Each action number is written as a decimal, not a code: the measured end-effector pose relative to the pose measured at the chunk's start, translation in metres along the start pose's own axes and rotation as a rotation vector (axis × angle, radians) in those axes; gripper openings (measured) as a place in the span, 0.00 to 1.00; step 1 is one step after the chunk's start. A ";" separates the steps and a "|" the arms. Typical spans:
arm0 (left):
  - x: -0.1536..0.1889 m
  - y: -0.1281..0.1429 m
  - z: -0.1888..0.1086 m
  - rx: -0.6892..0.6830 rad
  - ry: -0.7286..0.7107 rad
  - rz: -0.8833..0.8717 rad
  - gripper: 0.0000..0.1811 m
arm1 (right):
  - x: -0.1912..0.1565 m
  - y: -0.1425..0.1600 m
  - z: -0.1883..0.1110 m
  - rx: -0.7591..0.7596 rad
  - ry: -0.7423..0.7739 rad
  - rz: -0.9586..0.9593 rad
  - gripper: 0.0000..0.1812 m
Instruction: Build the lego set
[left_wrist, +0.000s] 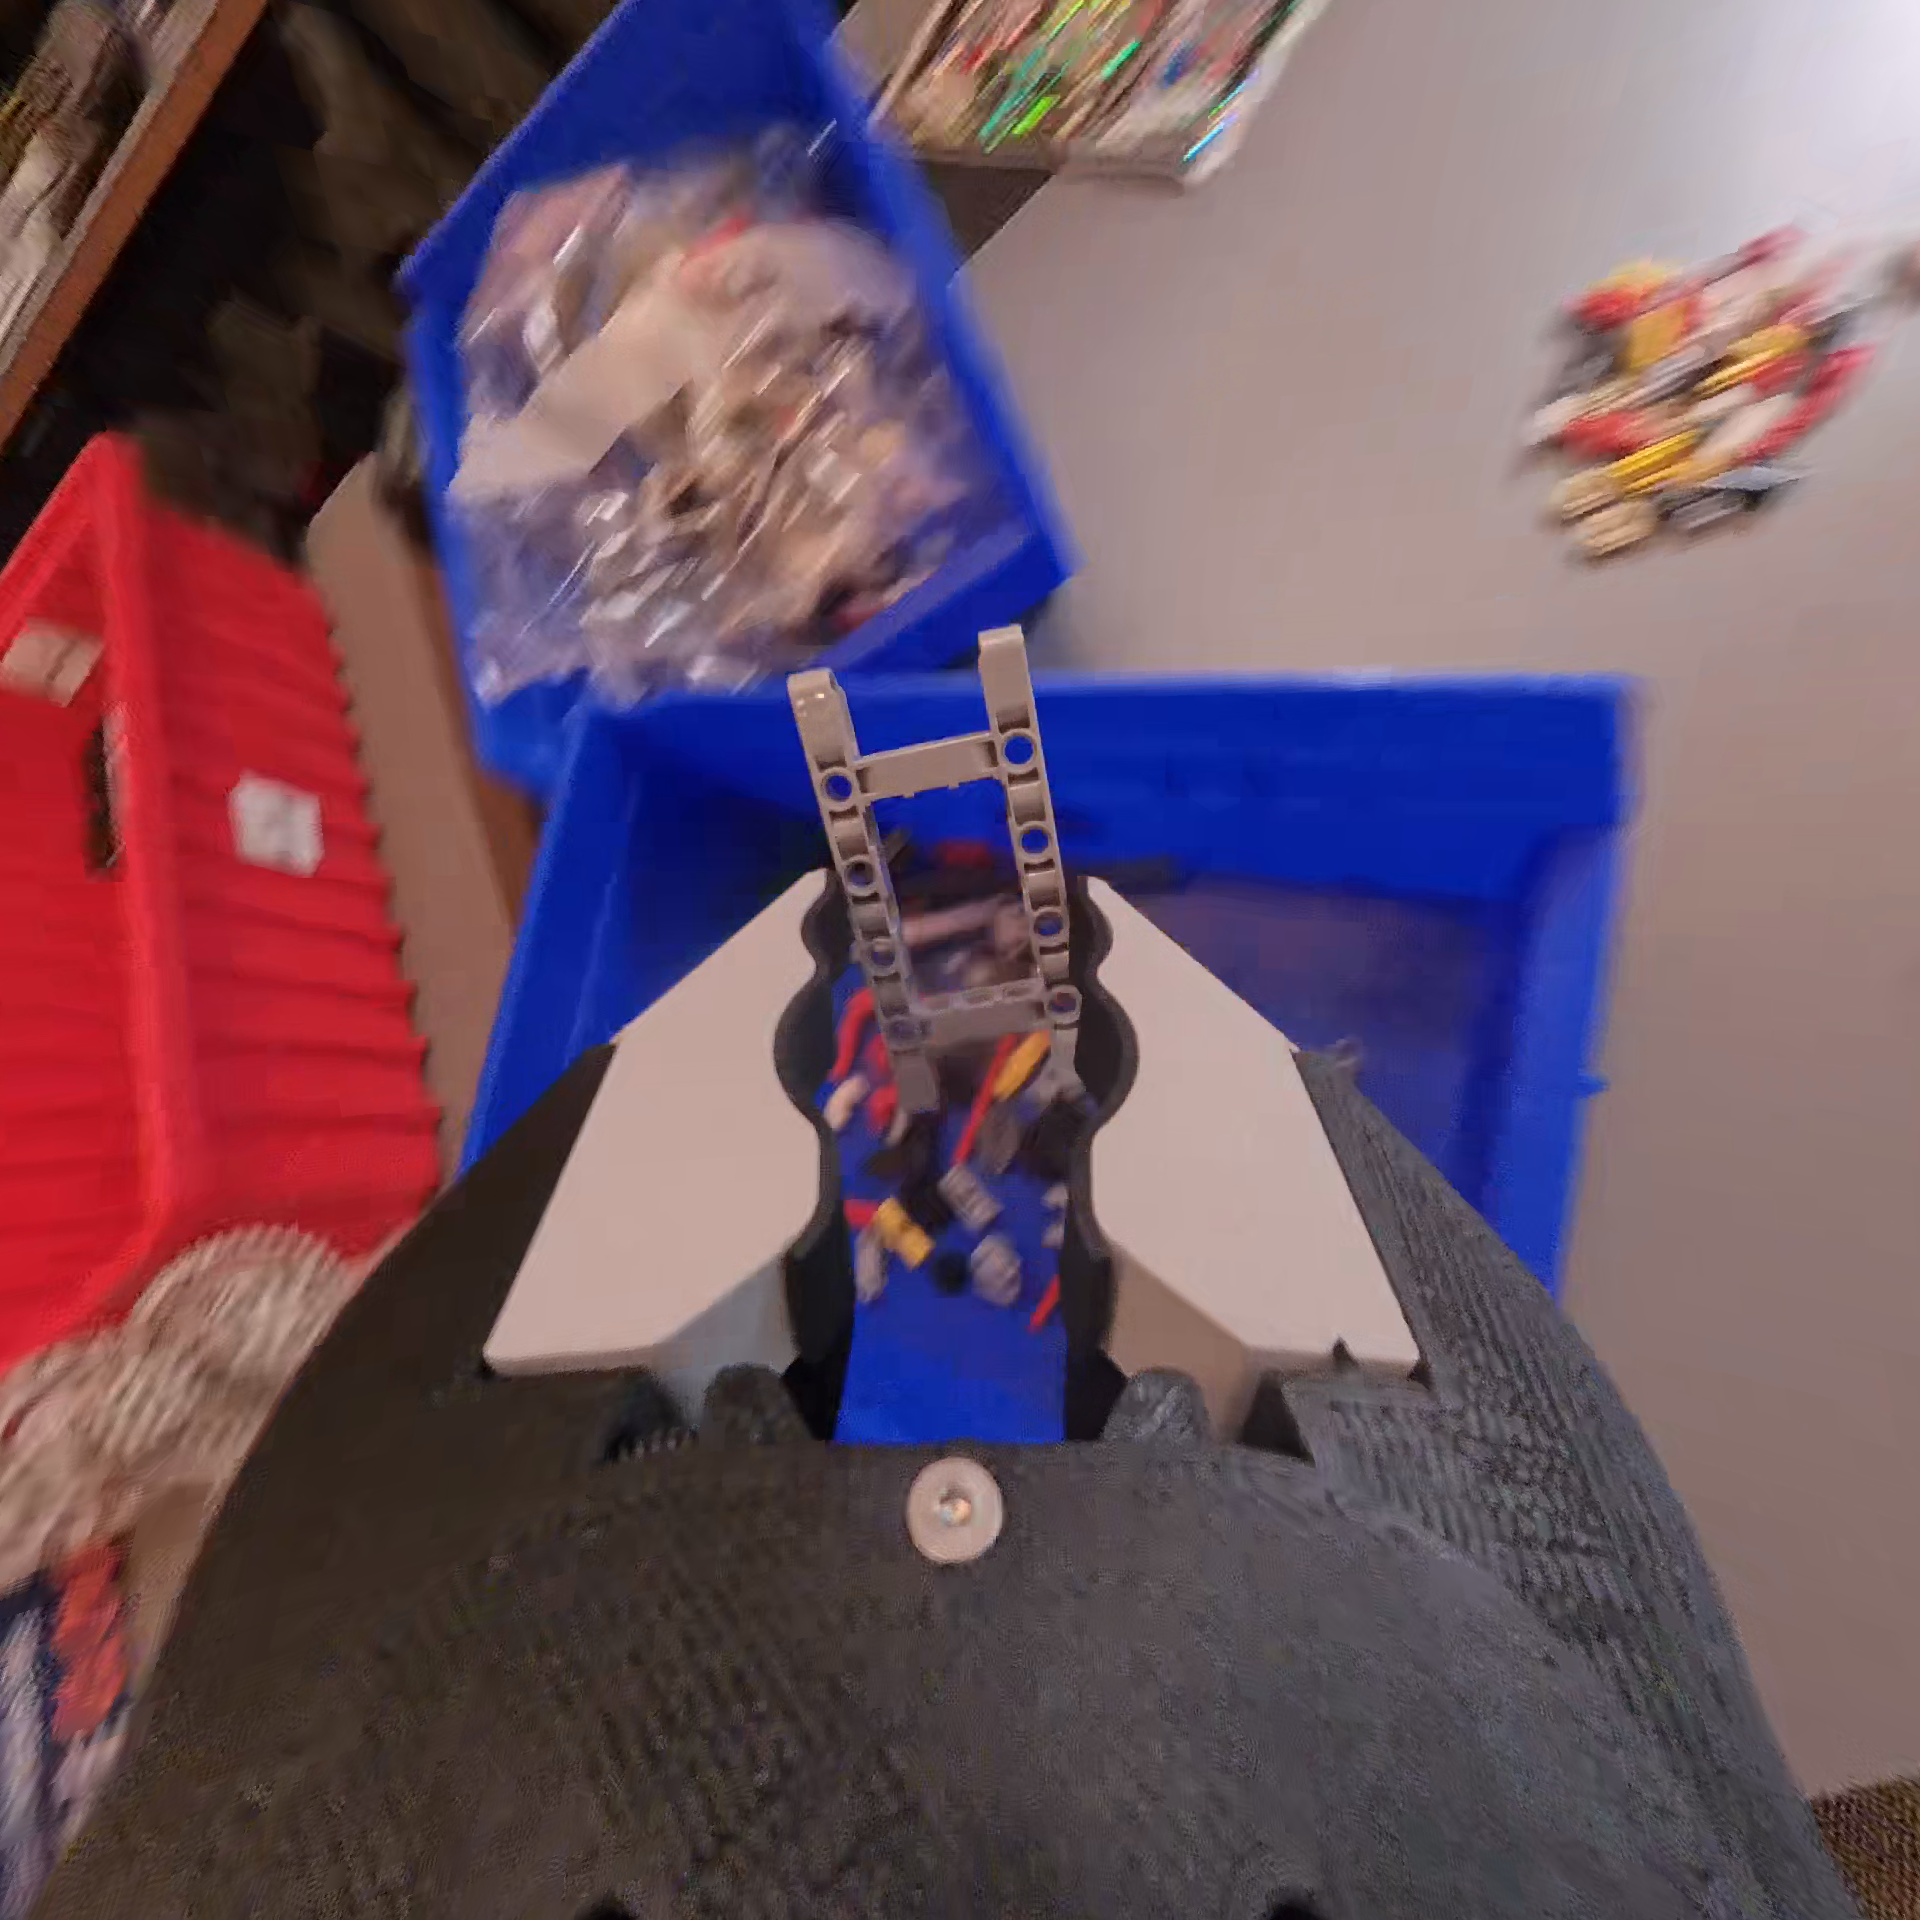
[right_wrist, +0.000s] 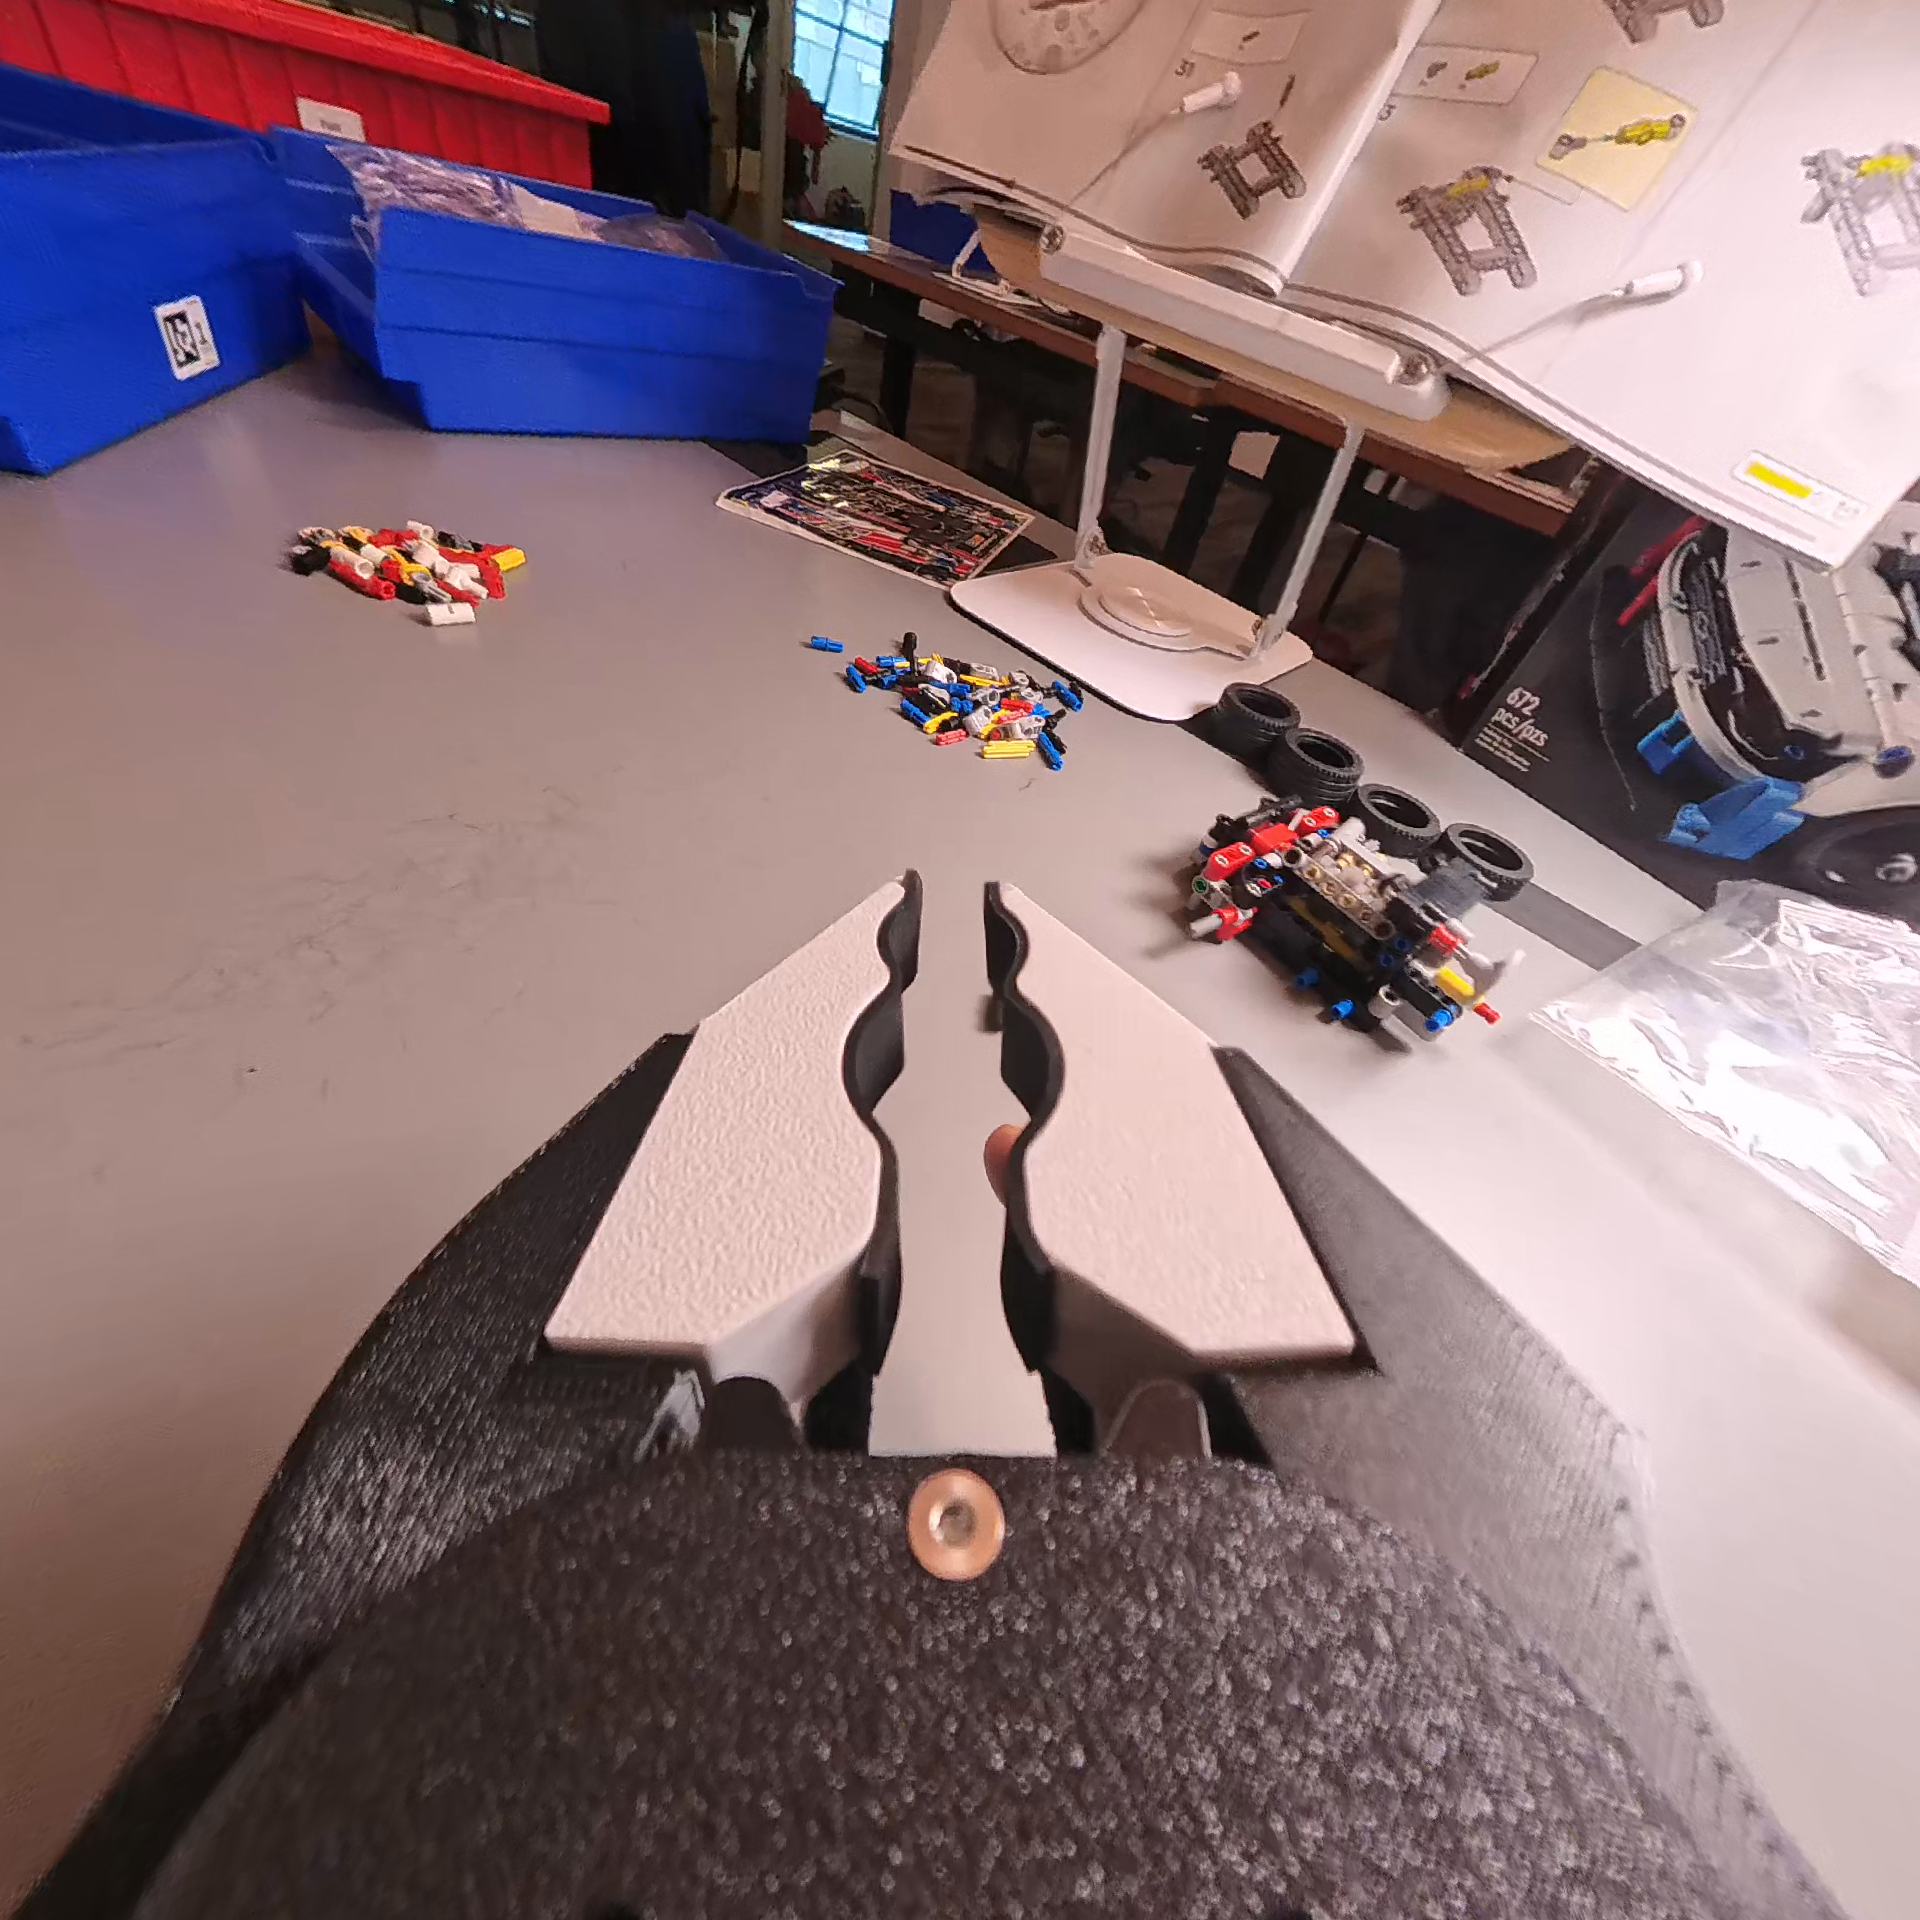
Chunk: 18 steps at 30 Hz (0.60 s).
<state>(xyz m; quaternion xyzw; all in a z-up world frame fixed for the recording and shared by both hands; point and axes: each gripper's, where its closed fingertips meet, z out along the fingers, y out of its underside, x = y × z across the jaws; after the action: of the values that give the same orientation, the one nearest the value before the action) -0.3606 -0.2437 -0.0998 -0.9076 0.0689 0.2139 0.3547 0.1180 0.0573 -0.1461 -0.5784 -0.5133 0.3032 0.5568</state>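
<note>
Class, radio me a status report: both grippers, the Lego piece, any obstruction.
Left gripper shut on grey ladder-shaped Lego frame, above blue plastic bin. Right gripper open, empty. Nothing obstructing.

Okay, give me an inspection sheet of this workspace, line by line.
Surface: grey tabletop, faintly scuffed.
Job's things: grey holed Lego frame; half-built black-and-red chassis; four black tyres; two loose-piece piles; open instruction booklet on white stand.
Clutter: clear plastic bag; sticker sheet.
Grippers: left gripper shut on frame above blue plastic bin; right gripper slightly open, empty.
Cables: nothing seen.
Surroundings: red crate; set box.
</note>
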 end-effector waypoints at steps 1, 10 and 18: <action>0.017 -0.017 -0.001 0.057 0.065 0.017 0.23 | -0.005 -0.003 0.002 0.009 -0.019 -0.010 0.06; 0.245 -0.149 -0.023 0.367 1.006 0.071 0.23 | -0.124 -0.051 0.034 0.083 -0.453 -0.315 0.11; 0.374 -0.164 -0.017 0.073 1.550 0.143 0.23 | -0.181 -0.052 0.028 0.099 -0.632 -0.700 0.28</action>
<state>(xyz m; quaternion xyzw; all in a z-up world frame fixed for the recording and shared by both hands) 0.0265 -0.1239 -0.1516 -0.7791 0.3625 -0.4614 0.2205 0.0268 -0.1102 -0.1416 -0.2229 -0.8064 0.2828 0.4692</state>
